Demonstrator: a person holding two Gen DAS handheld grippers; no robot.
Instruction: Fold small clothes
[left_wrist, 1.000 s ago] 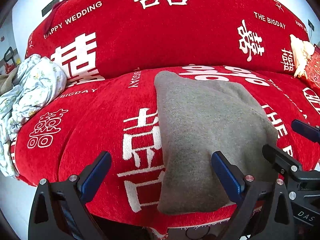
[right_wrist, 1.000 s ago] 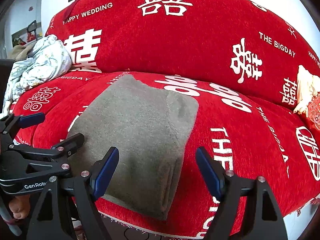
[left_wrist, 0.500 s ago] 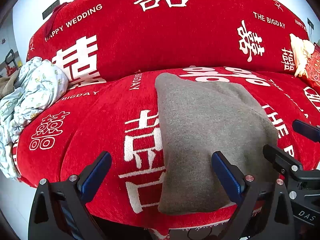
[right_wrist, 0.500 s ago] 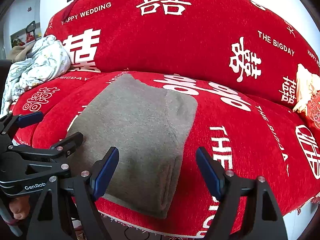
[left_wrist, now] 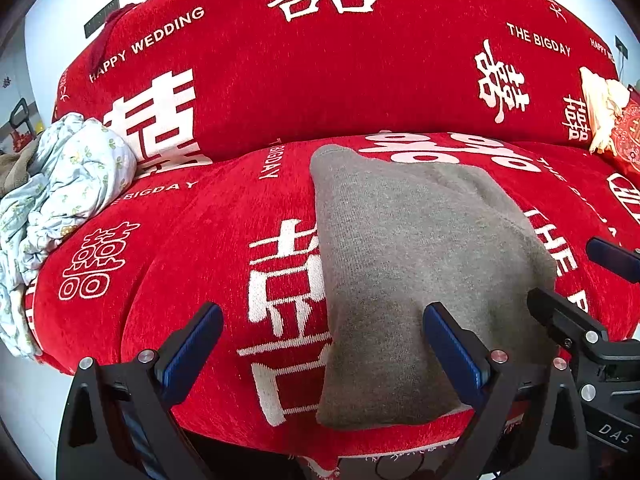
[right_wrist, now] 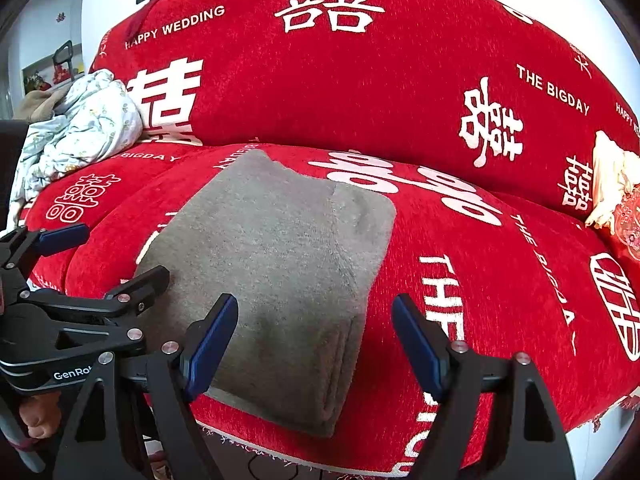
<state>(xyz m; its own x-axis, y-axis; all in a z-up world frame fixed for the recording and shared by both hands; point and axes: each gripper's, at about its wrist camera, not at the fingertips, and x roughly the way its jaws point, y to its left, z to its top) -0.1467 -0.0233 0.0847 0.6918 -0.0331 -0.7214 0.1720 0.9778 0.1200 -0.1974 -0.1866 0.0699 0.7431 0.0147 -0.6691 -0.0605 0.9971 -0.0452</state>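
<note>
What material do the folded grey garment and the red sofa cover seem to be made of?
Grey garment: probably a soft knit, wool or fleece; matte, fuzzy surface, fine ribs, thick layered edges at the fold.
Red sofa cover: likely chenille-type woven fabric; short nubby pile with slight sheen, white characters woven in, frayed hem.

A sofa draped in a red cover (left_wrist: 248,208) with white lettering carries a folded grey garment (left_wrist: 416,264) flat on the seat near its front edge, a crumpled pale floral cloth (left_wrist: 68,184) at the far left, and a cream tasselled item (left_wrist: 600,108) at the far right.
</note>
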